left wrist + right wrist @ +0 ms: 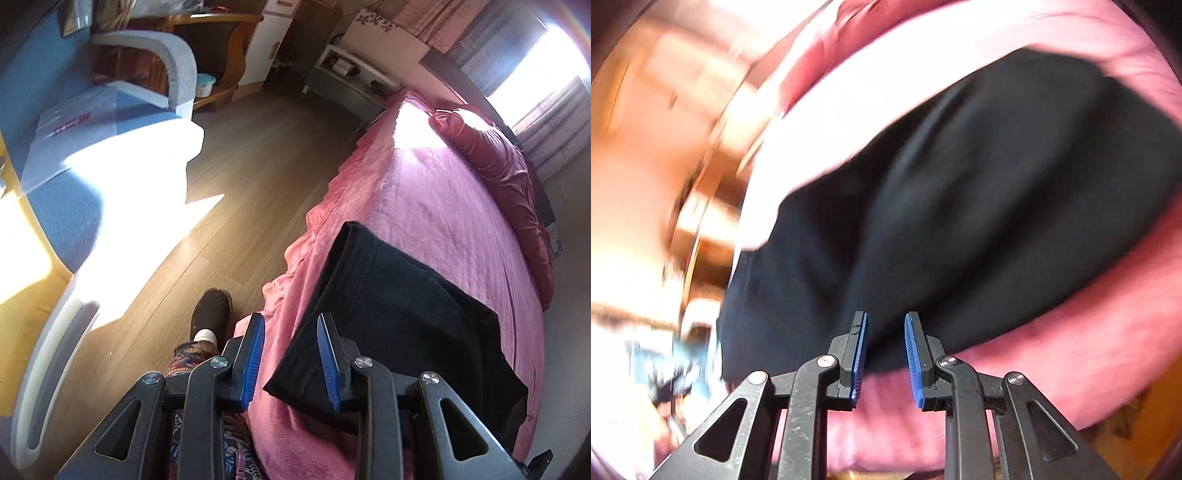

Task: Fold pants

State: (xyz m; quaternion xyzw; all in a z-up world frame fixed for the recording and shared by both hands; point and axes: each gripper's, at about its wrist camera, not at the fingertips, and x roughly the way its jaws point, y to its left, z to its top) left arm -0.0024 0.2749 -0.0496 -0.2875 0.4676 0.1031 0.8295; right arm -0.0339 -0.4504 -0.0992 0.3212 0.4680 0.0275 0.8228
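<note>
Left tongs [291, 354]: jaws parted, nothing between the blue pads; held above the near edge of the bed [443, 184]. One pad is seen over the pink cover, the other over the near corner of the pants [388, 314].

Right tongs [885, 354]: jaws parted a little less, nothing gripped; held just over the near edge of the same pants [960, 192]. This view is badly smeared, so finer contact cannot be told.

Pants: black, already doubled into a thick, roughly rectangular stack, laid flat on the bed close to its near edge. In the left view the long axis is seen running away from the tongs, up and slightly left, with a hemmed end lying farthest. The stack lies directly ahead of and below both tongs; neither pair is judged clearly nearer, each being placed at its own near corner.

A slippered foot [210, 314] is seen on the wooden floor [240, 166] beside the bed's left edge.

Room: past the far end of the stack a wide stretch of bare pink cover is left open, up to the red pillow [491, 162] at the head. A further fold away from the near edge is judged unobstructed; toward the left edge little margin is left.
</note>
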